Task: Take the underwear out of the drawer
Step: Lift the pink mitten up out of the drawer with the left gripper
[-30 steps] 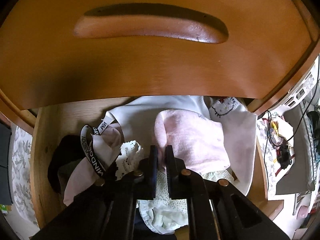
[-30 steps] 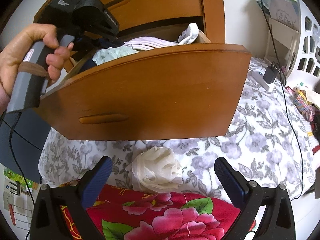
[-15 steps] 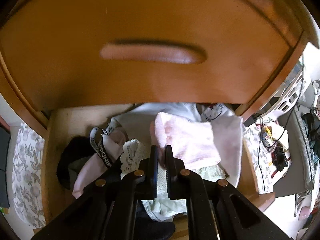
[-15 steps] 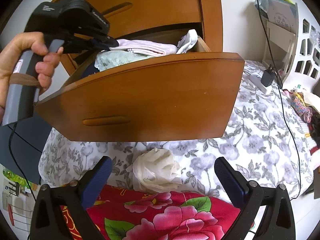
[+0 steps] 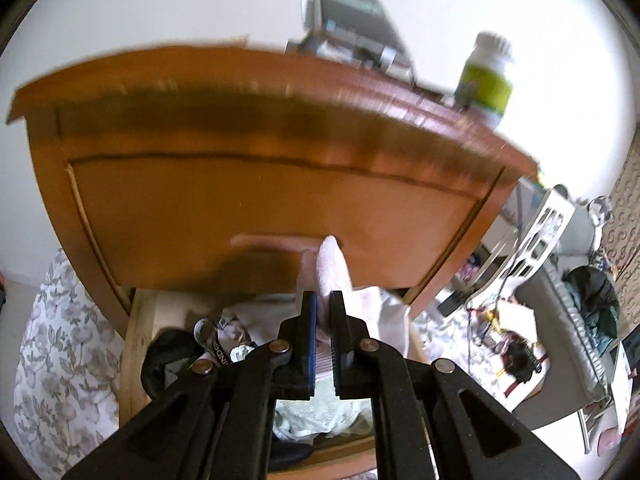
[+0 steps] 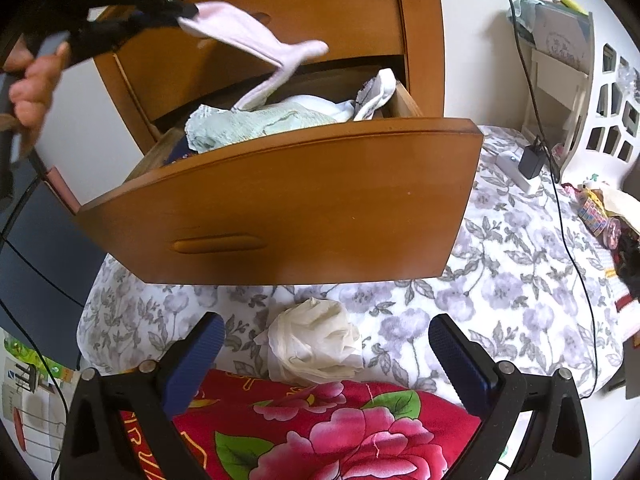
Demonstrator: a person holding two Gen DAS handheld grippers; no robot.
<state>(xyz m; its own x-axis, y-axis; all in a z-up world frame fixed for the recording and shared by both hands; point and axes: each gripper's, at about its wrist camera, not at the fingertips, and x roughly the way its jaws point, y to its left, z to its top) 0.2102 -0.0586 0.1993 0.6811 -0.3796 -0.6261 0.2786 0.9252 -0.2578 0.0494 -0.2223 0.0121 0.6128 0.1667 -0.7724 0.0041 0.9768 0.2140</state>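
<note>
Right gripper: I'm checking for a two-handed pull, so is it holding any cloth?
No. The right gripper stands wide open above the bed, nothing between its blue pads.

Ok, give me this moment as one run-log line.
left hand-held gripper: shut on pink underwear, lifted, tail trailing into drawer | right hand-held gripper: open, empty, above white garment on bed

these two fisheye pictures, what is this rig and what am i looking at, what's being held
No robot: a person holds a hand gripper in each hand, with a camera on each looking along its jaws. The left view shows the left gripper shut on a pink garment above the open drawer. The right view shows that garment hanging over the drawer, which is full of clothes. The right gripper is open and empty over a floral bedspread with a white cloth on it.
</note>
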